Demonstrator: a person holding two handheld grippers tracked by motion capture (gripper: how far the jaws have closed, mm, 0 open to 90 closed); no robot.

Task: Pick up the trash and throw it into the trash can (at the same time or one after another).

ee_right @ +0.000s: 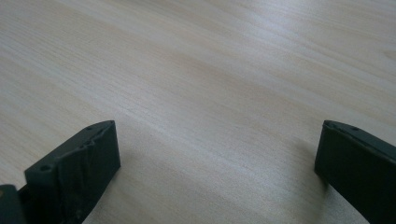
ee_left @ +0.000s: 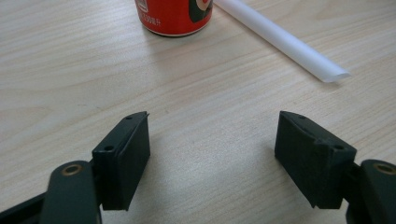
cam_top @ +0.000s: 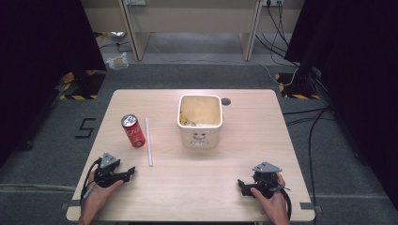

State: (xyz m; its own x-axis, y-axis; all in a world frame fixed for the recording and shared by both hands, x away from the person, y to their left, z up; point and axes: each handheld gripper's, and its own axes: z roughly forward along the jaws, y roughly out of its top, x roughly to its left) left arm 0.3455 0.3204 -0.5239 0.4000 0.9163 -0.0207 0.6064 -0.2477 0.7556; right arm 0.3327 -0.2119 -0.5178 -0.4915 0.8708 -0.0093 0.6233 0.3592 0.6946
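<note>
A red soda can [cam_top: 133,131] stands upright on the left half of the wooden table [cam_top: 244,187]; its base shows in the left gripper view [ee_left: 173,17]. Just right of it lies a long white straw [cam_top: 149,141], whose near end [ee_left: 285,39] reaches toward my left gripper. A cream square bin [cam_top: 200,121] with scraps inside sits mid-table. My left gripper [cam_top: 130,172] rests near the front left edge, open, with bare wood between its pads [ee_left: 125,156]. My right gripper [cam_top: 241,184] rests at the front right, open wide over bare wood [ee_right: 215,154].
A small dark round hole [cam_top: 226,101] lies in the tabletop behind the bin. Cables [cam_top: 309,126] run over the grey floor to the right of the table. Desk legs and crumpled litter [cam_top: 117,61] are beyond the far edge.
</note>
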